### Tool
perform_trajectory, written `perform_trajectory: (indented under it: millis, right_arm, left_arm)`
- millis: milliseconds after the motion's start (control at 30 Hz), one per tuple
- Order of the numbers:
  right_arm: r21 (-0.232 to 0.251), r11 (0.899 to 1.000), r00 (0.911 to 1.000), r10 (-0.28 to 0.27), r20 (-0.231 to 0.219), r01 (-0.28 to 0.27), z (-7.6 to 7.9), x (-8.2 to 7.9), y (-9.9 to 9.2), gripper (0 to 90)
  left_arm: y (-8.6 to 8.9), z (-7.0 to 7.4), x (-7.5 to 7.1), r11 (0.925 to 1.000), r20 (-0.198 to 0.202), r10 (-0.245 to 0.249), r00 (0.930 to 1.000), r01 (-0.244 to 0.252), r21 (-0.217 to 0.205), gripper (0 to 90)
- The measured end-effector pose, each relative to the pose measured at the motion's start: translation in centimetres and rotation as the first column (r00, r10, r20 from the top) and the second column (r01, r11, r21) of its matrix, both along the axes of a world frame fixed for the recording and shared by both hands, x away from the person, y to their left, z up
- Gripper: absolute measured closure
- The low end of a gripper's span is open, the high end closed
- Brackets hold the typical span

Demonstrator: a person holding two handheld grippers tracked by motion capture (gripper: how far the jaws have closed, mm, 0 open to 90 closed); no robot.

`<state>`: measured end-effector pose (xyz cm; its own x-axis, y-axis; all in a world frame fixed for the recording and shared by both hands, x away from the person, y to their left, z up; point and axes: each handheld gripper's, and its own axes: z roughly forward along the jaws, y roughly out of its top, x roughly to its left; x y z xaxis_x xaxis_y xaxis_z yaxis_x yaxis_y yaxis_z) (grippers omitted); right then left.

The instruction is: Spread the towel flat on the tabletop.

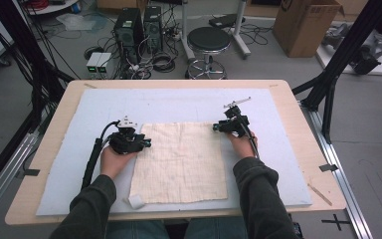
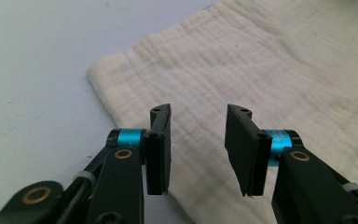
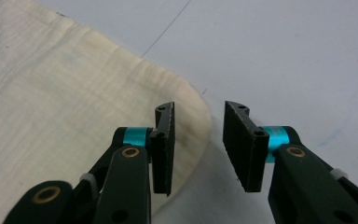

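The left gripper (image 1: 145, 143) sits at the far left corner of the cream cloth (image 1: 181, 162), jaws parted, nothing between them; the cloth lies flat on the pale blue mat (image 1: 278, 164); the right gripper (image 1: 215, 128) hovers at the cloth's far right corner, jaws likewise parted and empty.

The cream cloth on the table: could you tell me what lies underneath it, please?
The cream cloth lies flat on a pale blue mat, which covers the wooden table. The mat shows on every side of the cloth; whatever lies directly beneath its middle is covered, though nothing bulges there.
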<state>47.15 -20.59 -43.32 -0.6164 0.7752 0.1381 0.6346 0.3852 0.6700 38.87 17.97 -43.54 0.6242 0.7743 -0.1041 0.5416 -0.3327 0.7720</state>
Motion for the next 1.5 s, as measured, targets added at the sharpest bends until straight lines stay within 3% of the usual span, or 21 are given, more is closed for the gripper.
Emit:
perform_trajectory:
  millis: [67,100,133,167,200,267,333,433,533,700,1000,1200,1300,1500]
  right_arm:
    - [-0.019,1.000,0.9999,0.010,-0.006,-0.010,-0.1,-0.1,0.2,78.8]
    - [-0.010,1.000,0.9999,0.012,-0.002,-0.012,0.1,-0.1,0.2,80.6]
    - [-0.014,1.000,0.9998,0.001,0.019,-0.001,0.4,-0.3,0.2,82.4]
    - [-0.039,0.999,0.9957,-0.017,0.091,0.021,1.4,-0.8,0.3,84.1]
    - [-0.039,0.999,0.9957,-0.017,0.091,0.021,1.4,-0.8,0.3,84.1]
    - [-0.063,0.997,0.9864,-0.033,0.161,0.044,2.3,-1.5,0.4,83.4]
    - [-0.081,0.994,0.9785,-0.059,0.198,0.076,2.7,-1.7,0.4,76.3]
    - [-0.076,0.995,0.9886,-0.060,0.138,0.071,2.1,-1.3,0.0,69.2]
    - [-0.035,0.999,0.9953,-0.036,0.089,0.040,1.8,-1.3,-0.4,65.0]
    - [0.017,1.000,0.9954,0.014,0.095,-0.016,2.5,-1.8,-0.2,59.6]
    - [0.063,0.993,0.9921,0.092,0.086,-0.097,3.0,-2.3,0.0,49.4]
    - [0.082,0.990,0.9902,0.108,0.089,-0.115,3.2,-2.4,0.0,46.2]
    - [0.089,0.990,0.9907,0.102,0.090,-0.110,3.4,-2.3,-0.1,45.2]
    - [0.110,0.989,0.9925,0.087,0.085,-0.097,4.4,-2.0,-0.7,42.0]
  left_arm:
    - [0.0,0.0,0.0,1.0000,-0.001,0.002,1.0000,-0.002,0.003,60.4]
    - [0.1,0.0,0.0,1.0000,-0.002,-0.002,1.0000,0.002,0.007,60.3]
    - [0.2,0.0,0.0,1.0000,0.000,0.000,1.0000,0.000,0.007,60.3]
    - [0.2,0.1,0.0,1.0000,-0.001,0.002,1.0000,-0.002,0.004,60.3]
    - [0.3,0.1,0.0,1.0000,0.005,0.006,1.0000,-0.006,0.001,60.3]
    - [0.4,0.2,0.0,1.0000,0.006,0.006,1.0000,-0.006,-0.001,60.0]
    - [0.4,0.3,-0.1,1.0000,0.006,0.005,1.0000,-0.005,-0.004,58.8]
    - [0.4,0.4,-0.1,0.9999,0.017,0.006,0.9998,-0.006,-0.015,56.7]
    - [0.5,0.6,-0.2,0.9996,0.027,0.010,0.9996,-0.009,-0.028,54.2]
    - [0.9,1.0,-0.2,0.9977,0.040,0.033,0.9986,-0.031,-0.060,52.2]
    - [1.4,2.2,0.5,0.9948,0.054,0.064,0.9965,-0.059,-0.083,49.1]
    - [1.9,2.5,0.7,0.9914,0.052,0.093,0.9943,-0.088,-0.097,49.2]
    - [2.0,2.8,1.1,0.9931,0.022,0.083,0.9963,-0.081,-0.085,48.9]
    - [2.1,4.7,1.8,0.9924,0.051,0.083,0.9952,-0.078,-0.096,47.2]
